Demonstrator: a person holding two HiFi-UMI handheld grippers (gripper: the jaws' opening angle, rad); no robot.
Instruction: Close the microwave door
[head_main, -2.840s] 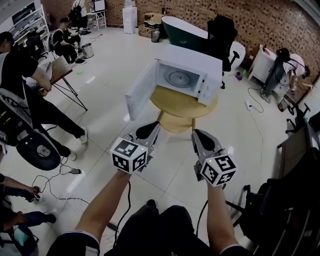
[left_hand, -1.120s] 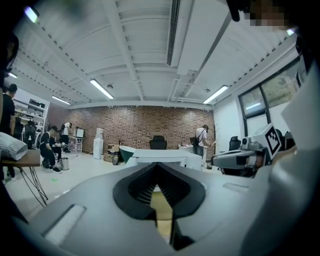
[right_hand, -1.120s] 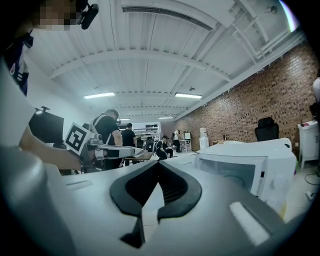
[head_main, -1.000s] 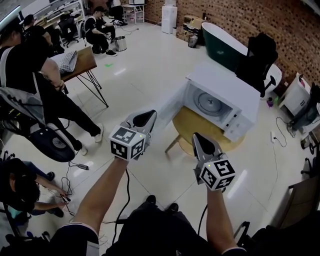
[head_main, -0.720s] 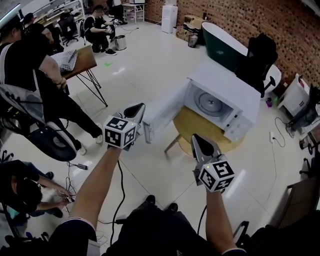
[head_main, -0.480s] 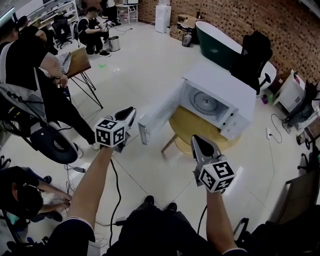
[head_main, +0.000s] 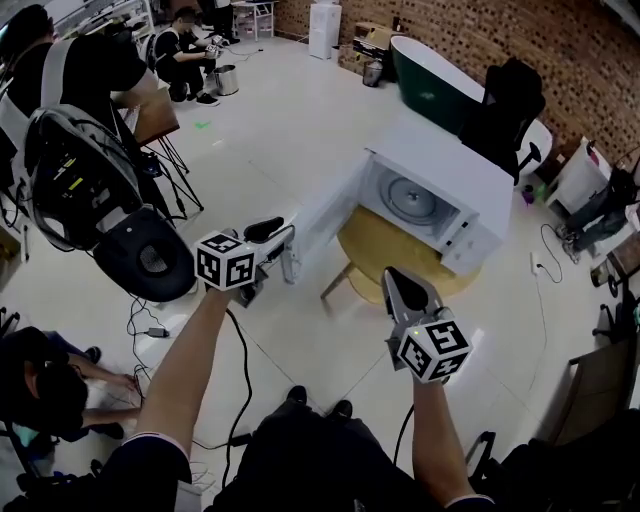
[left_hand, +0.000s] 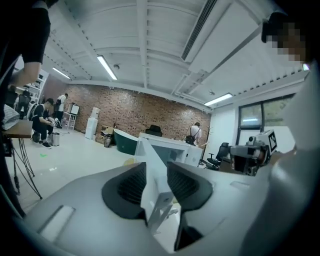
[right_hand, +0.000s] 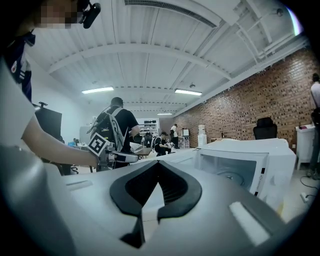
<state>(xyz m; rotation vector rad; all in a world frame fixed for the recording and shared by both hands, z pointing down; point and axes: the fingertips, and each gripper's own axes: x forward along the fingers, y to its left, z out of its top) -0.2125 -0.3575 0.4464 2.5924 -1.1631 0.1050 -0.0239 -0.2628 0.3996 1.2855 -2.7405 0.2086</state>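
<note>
A white microwave (head_main: 440, 185) stands on a round wooden table (head_main: 385, 255), its cavity and glass turntable showing. Its door (head_main: 325, 215) is swung wide open to the left. My left gripper (head_main: 285, 238) is at the door's free edge. Its jaws have just been opening, and in the left gripper view the door (left_hand: 152, 175) edge stands between the spread pads of the left gripper (left_hand: 156, 167). My right gripper (head_main: 392, 275) hangs shut and empty in front of the table. In the right gripper view the right gripper (right_hand: 157, 164) points past the microwave (right_hand: 250, 160).
A person wearing a black equipment pack (head_main: 90, 190) stands close on the left. Others sit further back. Cables (head_main: 150, 330) lie on the floor at the left. A black chair (head_main: 505, 100) and a green bathtub (head_main: 430, 65) are behind the microwave.
My left gripper has moved left and down to the door's free edge, and its jaws have opened around it. The right gripper has stayed put. The person with the pack has come nearer.
</note>
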